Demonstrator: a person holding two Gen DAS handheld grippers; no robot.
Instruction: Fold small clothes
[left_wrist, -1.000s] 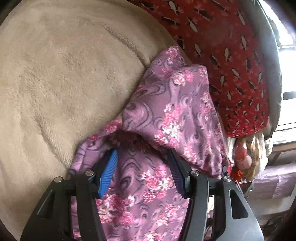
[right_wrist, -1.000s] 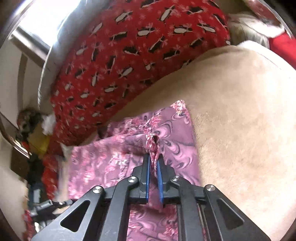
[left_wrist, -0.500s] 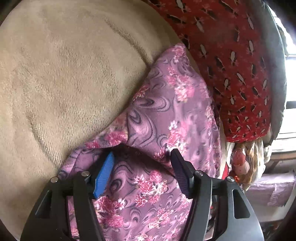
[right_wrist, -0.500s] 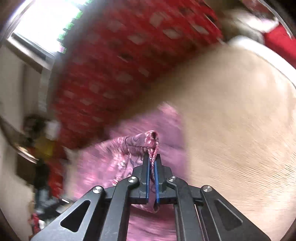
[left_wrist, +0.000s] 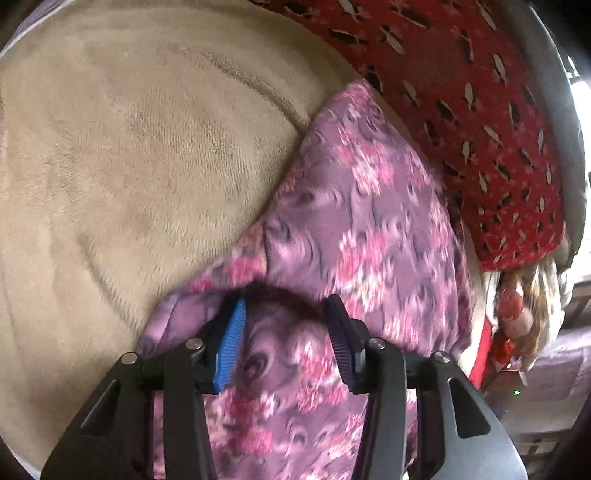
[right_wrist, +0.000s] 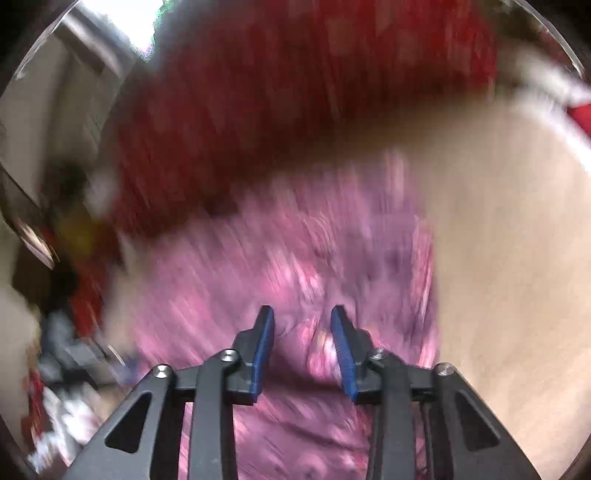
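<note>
A purple floral garment (left_wrist: 369, 221) lies on a beige fleece blanket (left_wrist: 129, 147), folded over itself along the blanket's right side. My left gripper (left_wrist: 286, 308) is open, its blue-padded jaws straddling a fold of the garment just below the tips. In the blurred right wrist view the same garment (right_wrist: 295, 266) fills the middle. My right gripper (right_wrist: 302, 314) is open with its jaws apart over a bunched bit of cloth; nothing is pinched.
A red patterned cushion (left_wrist: 480, 110) lies along the far edge behind the garment, also in the right wrist view (right_wrist: 295, 110). A doll and clutter (left_wrist: 517, 306) sit off the right edge. The beige blanket (right_wrist: 509, 258) spreads to the right.
My right gripper, shut on a garment edge before, has opened and let it go while moving fast. The garment now lies flatter. My left gripper stays open and has shifted slightly.
</note>
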